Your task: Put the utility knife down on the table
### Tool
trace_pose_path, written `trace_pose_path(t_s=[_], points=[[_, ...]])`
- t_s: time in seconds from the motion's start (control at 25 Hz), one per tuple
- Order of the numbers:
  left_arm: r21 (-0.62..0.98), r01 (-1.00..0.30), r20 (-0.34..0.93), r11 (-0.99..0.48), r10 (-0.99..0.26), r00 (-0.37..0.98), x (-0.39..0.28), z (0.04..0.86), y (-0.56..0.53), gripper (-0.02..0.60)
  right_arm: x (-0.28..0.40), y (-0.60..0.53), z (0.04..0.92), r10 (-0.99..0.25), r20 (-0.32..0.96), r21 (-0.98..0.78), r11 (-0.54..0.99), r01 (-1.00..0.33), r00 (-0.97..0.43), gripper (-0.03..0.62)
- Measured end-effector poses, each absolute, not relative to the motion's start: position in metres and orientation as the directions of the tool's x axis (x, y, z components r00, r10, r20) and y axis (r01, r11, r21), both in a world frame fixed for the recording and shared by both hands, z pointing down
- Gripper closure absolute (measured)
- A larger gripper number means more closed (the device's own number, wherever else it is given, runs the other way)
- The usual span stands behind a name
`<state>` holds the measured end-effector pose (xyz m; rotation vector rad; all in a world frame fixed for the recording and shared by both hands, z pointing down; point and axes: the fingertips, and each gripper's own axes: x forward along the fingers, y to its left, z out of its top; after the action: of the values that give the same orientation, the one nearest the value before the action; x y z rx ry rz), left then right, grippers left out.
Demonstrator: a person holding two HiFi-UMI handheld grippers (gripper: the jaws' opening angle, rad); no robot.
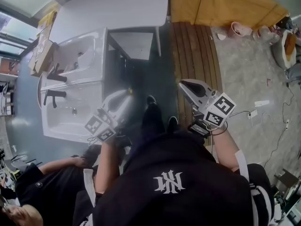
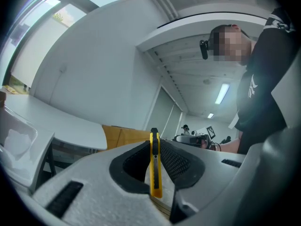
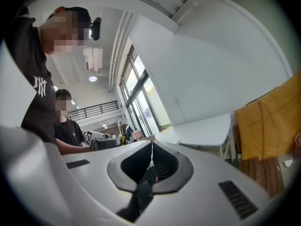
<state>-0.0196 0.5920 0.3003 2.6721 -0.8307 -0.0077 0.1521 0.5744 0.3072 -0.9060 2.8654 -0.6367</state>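
A yellow utility knife (image 2: 154, 166) stands upright between the jaws of my left gripper (image 2: 154, 142), which is shut on it. In the head view only a small yellow bit of the knife (image 1: 130, 92) shows at the tip of the left gripper (image 1: 125, 99), held in the air at waist height. The white table (image 1: 113, 6) lies well ahead of both grippers. My right gripper (image 1: 183, 84) is raised on the right side. In its own view the right gripper (image 3: 152, 145) has its jaws together at the tips, with only a dark shape low in the gap.
A white double basin unit (image 1: 70, 79) stands to the left below the table. Wooden slats (image 1: 193, 55) and a yellow board (image 1: 221, 4) are ahead on the right. Another person in black (image 1: 33, 182) is close at my left. Cables (image 1: 277, 121) cross the floor.
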Motion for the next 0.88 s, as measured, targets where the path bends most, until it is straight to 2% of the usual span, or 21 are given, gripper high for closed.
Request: trace_pose_path(t_s=[0.28, 0.6, 0.88], points=[[0.314, -0.498, 0.044, -0.809, -0.511, 0.858, -0.052, 0.312, 0.492, 0.517, 0.12, 0.486, 0.308, -0.608, 0.121, -0.393, 0.697, -0.6, -0.785, 0.589], [0.374, -0.417, -0.002, -0.828, -0.45, 0.893, -0.09, 0.326, 0.391, 0.517, 0.083, 0.381, 0.299, -0.673, 0.161, -0.373, 0.636, -0.676, -0.722, 0.589], [0.403, -0.425, -0.001, -0.81, -0.465, 0.885, -0.1, 0.335, 0.332, 0.517, 0.079, 0.325, 0.306, -0.67, 0.202, -0.347, 0.633, -0.692, -0.714, 0.589]])
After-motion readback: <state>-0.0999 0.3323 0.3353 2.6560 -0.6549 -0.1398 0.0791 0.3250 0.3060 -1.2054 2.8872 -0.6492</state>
